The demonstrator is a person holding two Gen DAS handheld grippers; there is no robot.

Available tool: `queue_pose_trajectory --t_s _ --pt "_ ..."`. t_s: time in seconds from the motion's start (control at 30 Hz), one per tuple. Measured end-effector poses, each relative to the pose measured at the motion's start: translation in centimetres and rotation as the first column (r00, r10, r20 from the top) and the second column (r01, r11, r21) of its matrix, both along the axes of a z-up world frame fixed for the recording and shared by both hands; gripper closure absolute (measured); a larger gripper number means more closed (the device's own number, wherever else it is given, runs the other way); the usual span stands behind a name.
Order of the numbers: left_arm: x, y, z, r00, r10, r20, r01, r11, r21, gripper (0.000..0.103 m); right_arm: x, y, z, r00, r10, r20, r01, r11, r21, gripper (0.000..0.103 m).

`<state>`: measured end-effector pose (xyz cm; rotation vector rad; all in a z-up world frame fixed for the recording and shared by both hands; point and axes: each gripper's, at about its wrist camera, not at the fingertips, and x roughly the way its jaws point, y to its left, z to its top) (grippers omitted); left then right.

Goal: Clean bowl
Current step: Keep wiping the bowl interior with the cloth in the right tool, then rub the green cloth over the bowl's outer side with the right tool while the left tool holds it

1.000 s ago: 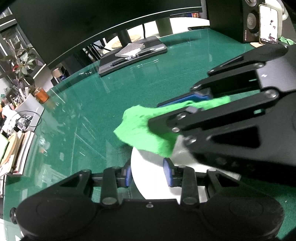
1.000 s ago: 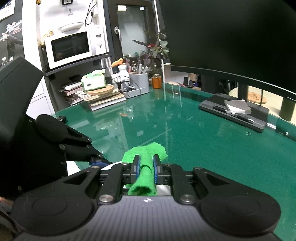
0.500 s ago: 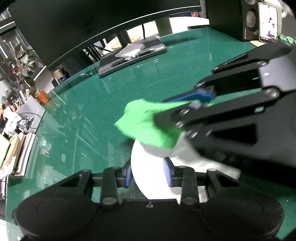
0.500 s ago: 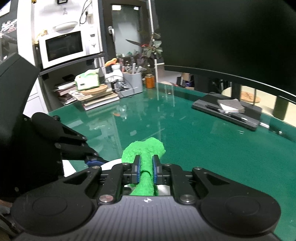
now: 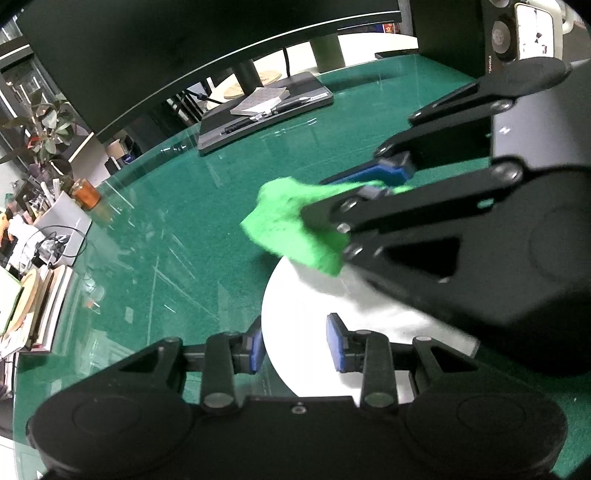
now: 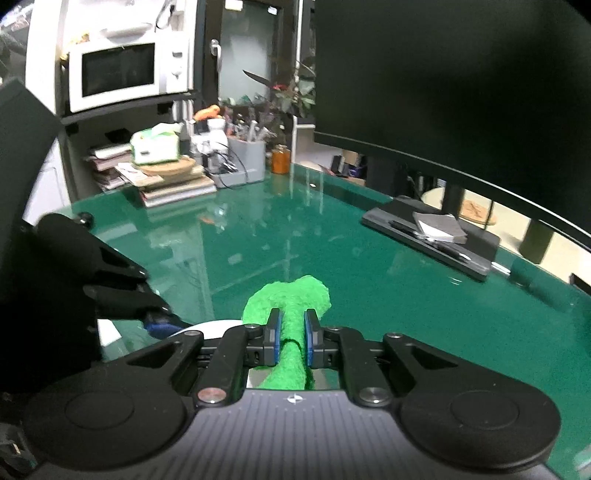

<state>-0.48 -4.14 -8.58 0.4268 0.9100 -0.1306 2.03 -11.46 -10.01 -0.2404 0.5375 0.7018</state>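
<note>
A white bowl [image 5: 303, 310] sits on the green glass table [image 5: 166, 229]. My left gripper [image 5: 295, 347] is shut on its near rim, one blue pad outside the wall and one inside. My right gripper [image 5: 317, 199] reaches in from the right and is shut on a green cloth [image 5: 291, 225], which hangs over the bowl's far rim. In the right wrist view the cloth [image 6: 291, 306] is pinched between the blue pads of the right gripper [image 6: 291, 334]. There only a sliver of the bowl [image 6: 214, 326] shows, with the left gripper's black fingers [image 6: 122, 297] beside it.
A big dark monitor [image 5: 147, 55] stands at the table's back over a black tray [image 6: 432, 236] with a notebook and pen. Stacked books [image 6: 173, 184], a grey pen holder [image 6: 245, 158] and an orange jar [image 6: 280, 158] line the far-left edge. A speaker [image 5: 498, 33] stands at the back right.
The right gripper and cloth have shifted a little toward the bowl's far rim, uncovering more of the white inside. The left gripper and bowl have not moved.
</note>
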Motion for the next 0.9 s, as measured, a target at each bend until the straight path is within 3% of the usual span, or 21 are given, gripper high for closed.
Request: queue_pose_trajectory --t_s 0.2,0.33,0.43,0.5,0.73,0.77,0.8,0.83,0.9 --pt "0.0 -0.1 -0.1 1.000 0.008 0.005 -0.008 1.000 0.002 0.070 -0.1 0.0 0.1 1.000 -0.011 0.003 0.011 1.000 -0.016 0.091" --pt "0.3 0.7 0.4 0.999 0.031 -0.035 -0.033 0.998 -0.050 0.071 0.2 0.2 0.1 1.000 -0.012 -0.012 0.012 1.000 0.003 0.091" --pt "0.8 1.9 1.2 0.998 0.045 -0.042 -0.049 0.993 -0.105 0.067 0.3 -0.6 0.4 0.999 -0.041 -0.036 0.042 0.999 0.031 0.091" --pt "1.5 2.4 1.5 0.998 0.037 -0.053 -0.043 0.991 -0.127 0.057 0.3 -1.3 0.4 0.998 -0.057 -0.041 0.058 0.998 0.037 0.091" --pt "4.5 1.4 0.7 0.989 -0.084 -0.125 0.077 0.995 -0.060 0.052 -0.6 -3.0 0.5 0.992 -0.112 -0.061 0.117 0.990 0.082 0.091" --pt "4.8 1.3 0.7 0.987 -0.093 -0.129 0.086 0.995 -0.058 0.053 -0.7 -3.1 0.5 0.991 -0.115 -0.063 0.120 0.989 0.084 0.091" --pt "5.0 1.2 0.7 0.985 -0.102 -0.136 0.094 0.994 -0.063 0.064 -0.9 -3.3 0.5 0.990 -0.123 -0.069 0.129 0.987 0.092 0.091" --pt "5.2 1.1 0.7 0.983 -0.110 -0.144 0.101 0.992 -0.070 0.069 -1.0 -3.5 0.4 0.989 -0.126 -0.072 0.133 0.987 0.095 0.091" --pt "5.2 1.1 0.7 0.985 -0.095 -0.142 0.086 0.994 -0.069 0.075 -1.4 -3.6 0.1 0.988 -0.133 -0.080 0.140 0.986 0.092 0.091"
